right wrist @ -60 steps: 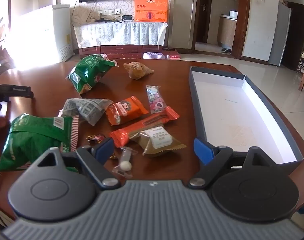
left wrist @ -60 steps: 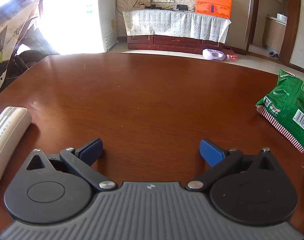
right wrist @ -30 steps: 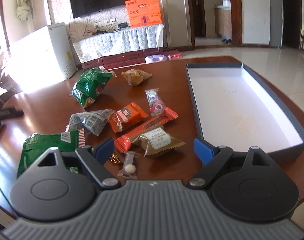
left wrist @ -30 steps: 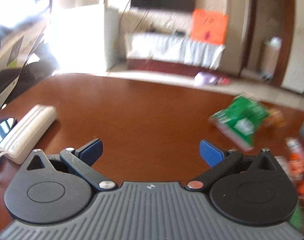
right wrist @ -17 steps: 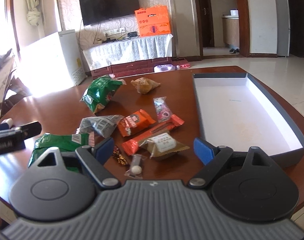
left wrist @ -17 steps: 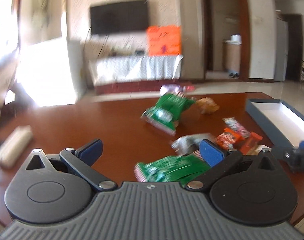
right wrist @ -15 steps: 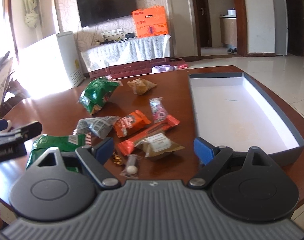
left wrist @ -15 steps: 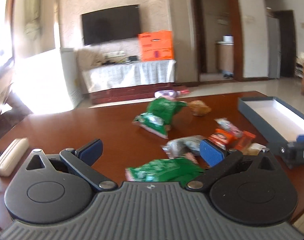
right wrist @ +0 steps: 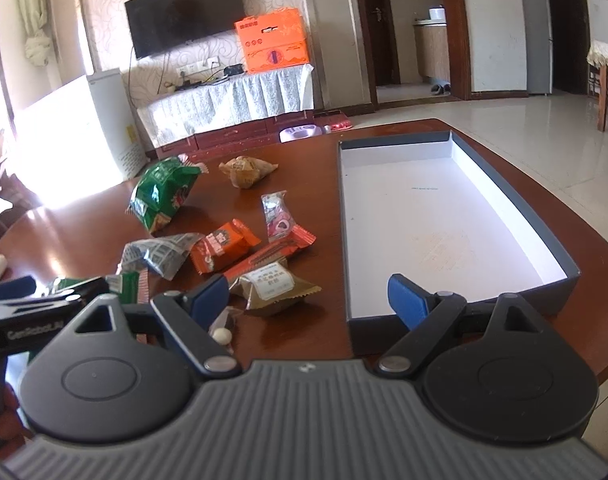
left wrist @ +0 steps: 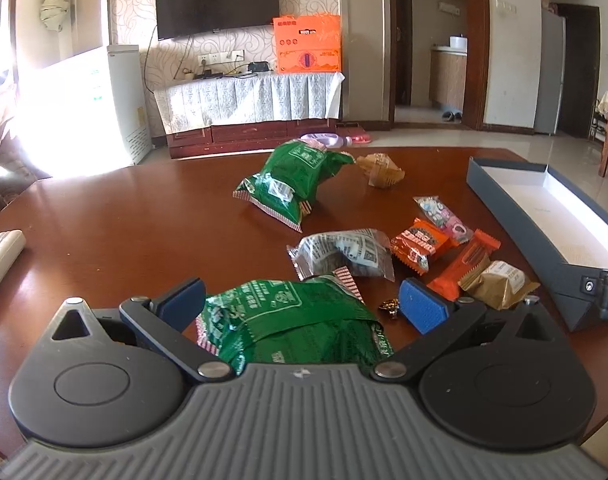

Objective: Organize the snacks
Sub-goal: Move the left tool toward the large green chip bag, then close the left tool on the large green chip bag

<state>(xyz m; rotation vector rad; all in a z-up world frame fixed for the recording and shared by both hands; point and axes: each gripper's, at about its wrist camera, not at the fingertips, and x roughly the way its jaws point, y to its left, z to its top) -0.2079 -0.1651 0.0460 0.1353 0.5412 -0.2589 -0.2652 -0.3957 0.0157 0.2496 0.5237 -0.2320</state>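
The left gripper (left wrist: 301, 300) stands wide, its two blue pads either side of the near green bag (left wrist: 291, 324), which lies flat on the table (left wrist: 123, 224) between them but is not yet pinched; I cannot tell whether either pad touches the foil. The right gripper (right wrist: 308, 296) is also spread wide and holds nothing, hovering over the near corner of the dark box (right wrist: 560, 280), whose white floor is bare. Beyond the near bag lie a grey printed pouch (left wrist: 344, 252), an orange packet (left wrist: 418, 242), a long orange bar (left wrist: 464, 264) and a brown pouch (left wrist: 496, 284), close together, with a second green bag (left wrist: 291, 184) and a tan wrapped snack (left wrist: 382, 170) farther back. The step in hand looks like taking the near bag. To do it well, I would lower the pads until they straddle the puffed middle of the bag, close slowly so the air inside does not squirt it sideways, and lift clear of the small gold candy (left wrist: 390, 306) just beside it before crossing to the box
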